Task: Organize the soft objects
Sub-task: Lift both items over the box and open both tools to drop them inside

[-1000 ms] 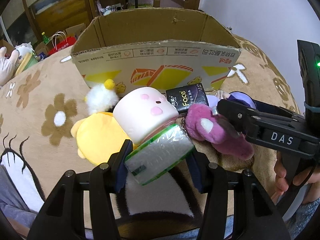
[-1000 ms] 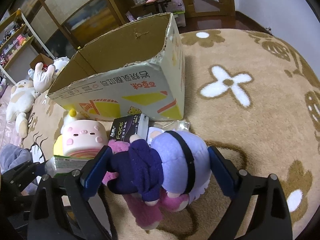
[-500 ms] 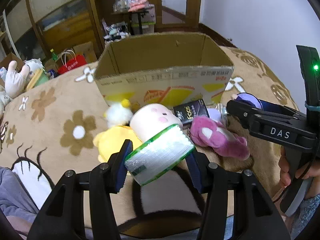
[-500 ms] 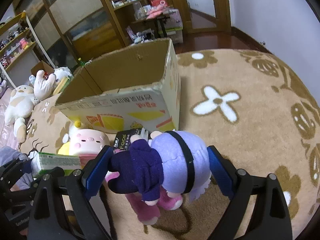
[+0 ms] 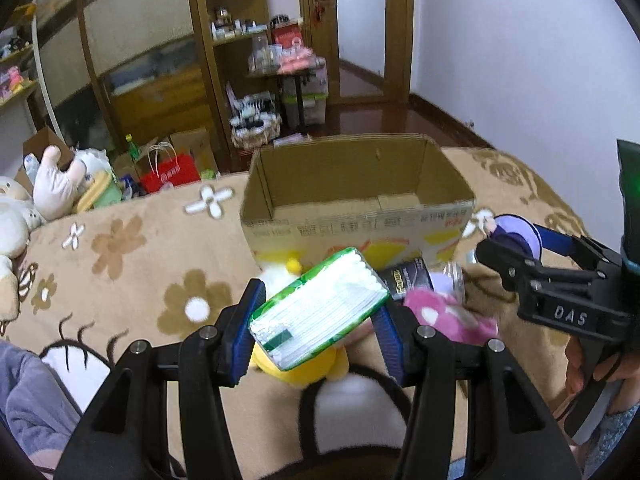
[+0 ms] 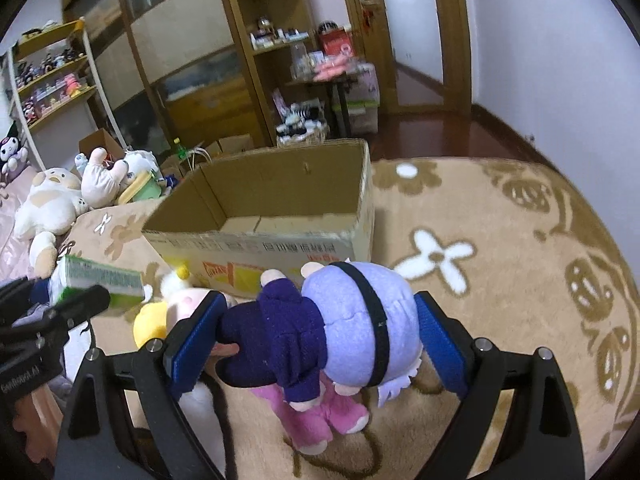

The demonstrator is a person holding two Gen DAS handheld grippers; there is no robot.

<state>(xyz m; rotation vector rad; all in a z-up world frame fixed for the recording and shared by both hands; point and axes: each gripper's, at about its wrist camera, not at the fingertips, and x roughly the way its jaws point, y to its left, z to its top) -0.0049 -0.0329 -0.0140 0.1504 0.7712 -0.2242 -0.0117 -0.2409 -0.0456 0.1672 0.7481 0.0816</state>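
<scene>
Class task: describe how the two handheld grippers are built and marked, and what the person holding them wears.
Both are black plastic frames with silver screws and blue pads. The left gripper shows in its own view; the right gripper carries white "DAS" lettering and a green light on its body. A grey sleeve shows at lower left.

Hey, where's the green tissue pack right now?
In the left wrist view, the green tissue pack is clamped in the left hand-held gripper, lifted above the yellow plush, in front of the cardboard box.
</scene>
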